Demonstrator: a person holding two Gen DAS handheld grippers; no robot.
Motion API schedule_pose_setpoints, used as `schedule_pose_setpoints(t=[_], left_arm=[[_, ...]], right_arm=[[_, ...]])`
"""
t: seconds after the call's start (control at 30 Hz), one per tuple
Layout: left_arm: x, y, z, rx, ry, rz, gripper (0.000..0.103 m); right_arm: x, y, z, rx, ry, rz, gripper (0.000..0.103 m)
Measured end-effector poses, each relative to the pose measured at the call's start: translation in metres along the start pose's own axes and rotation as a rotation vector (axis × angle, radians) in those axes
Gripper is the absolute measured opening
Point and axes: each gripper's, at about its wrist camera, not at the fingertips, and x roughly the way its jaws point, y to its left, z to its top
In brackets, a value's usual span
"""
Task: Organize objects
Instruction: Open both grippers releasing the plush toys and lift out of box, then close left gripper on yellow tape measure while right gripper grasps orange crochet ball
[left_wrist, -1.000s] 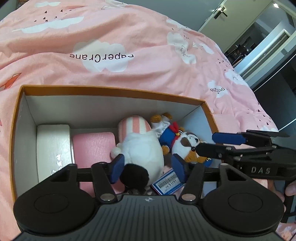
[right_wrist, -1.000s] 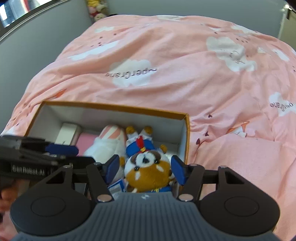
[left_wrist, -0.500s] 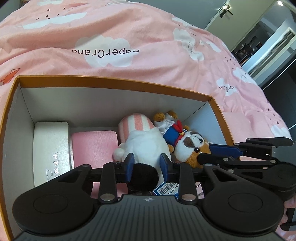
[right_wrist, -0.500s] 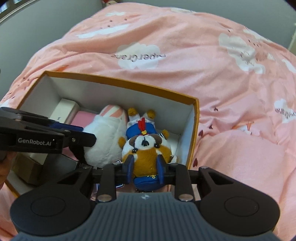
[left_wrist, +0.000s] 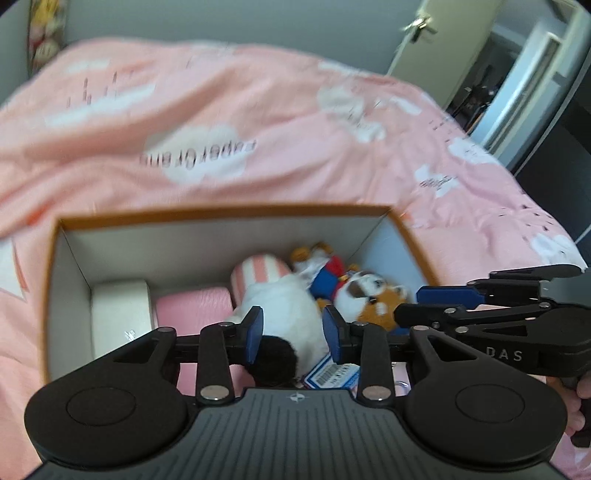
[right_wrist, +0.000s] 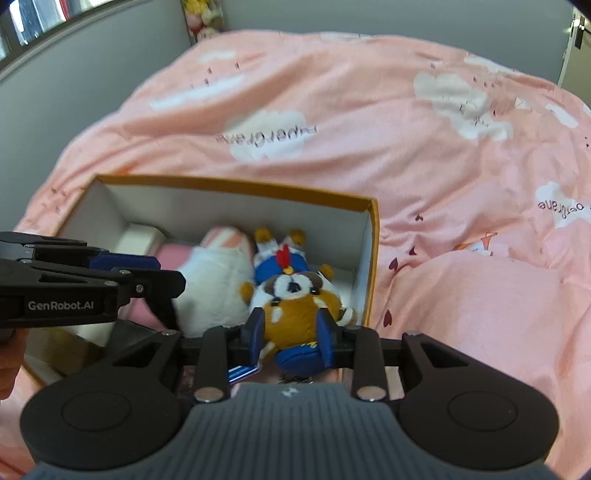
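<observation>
The left gripper (left_wrist: 291, 334) has its jaws closed on a white plush toy (left_wrist: 280, 308) lying in the orange-rimmed box (left_wrist: 221, 212). The right gripper's (right_wrist: 291, 338) jaws clamp a brown-and-white plush dog (right_wrist: 295, 314) just right of the white one. Beyond the left jaws lie a pink pouch (left_wrist: 192, 306) and a white case (left_wrist: 120, 314). The box sits on a pink-quilted bed (right_wrist: 369, 129).

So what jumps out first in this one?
Two plush toys, each clamped by a gripper, in an orange-rimmed box on a pink quilt. The left gripper pinches the white plush; the right gripper pinches the brown plush by the box's right wall.
</observation>
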Motion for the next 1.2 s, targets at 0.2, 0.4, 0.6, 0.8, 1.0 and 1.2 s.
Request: schedule_pose_setpoints(t=[0.2, 0.4, 0.6, 0.8, 1.0, 1.2], left_arm=[[-0.061, -0.033, -0.02, 0.101, -0.084, -0.053, 0.045], [-0.102, -0.054, -0.055, 0.118, -0.088, -0.097, 0.045], [-0.107, -0.061, -0.092, 0.094, -0.011, -0.061, 0.045], [-0.098, -0.058, -0.122, 0.084, 0.049, -0.006, 0.045], [-0.091, -0.056, -0.149, 0.091, 0.083, 0.064, 0.045], [-0.077, -0.046, -0.168, 0.057, 0.15, 0.105, 0.045]], right_arm=[[-0.051, 0.012, -0.022, 0.023, -0.104, 0.047, 0.036], [-0.101, 0.023, -0.06, 0.067, -0.191, 0.096, 0.048], [-0.12, 0.039, -0.108, 0.066, -0.2, 0.057, 0.05], [-0.113, 0.046, -0.15, 0.105, -0.137, 0.047, 0.051], [-0.099, 0.05, -0.176, 0.131, -0.06, 0.043, 0.055], [-0.085, 0.062, -0.192, 0.118, -0.001, 0.031, 0.056]])
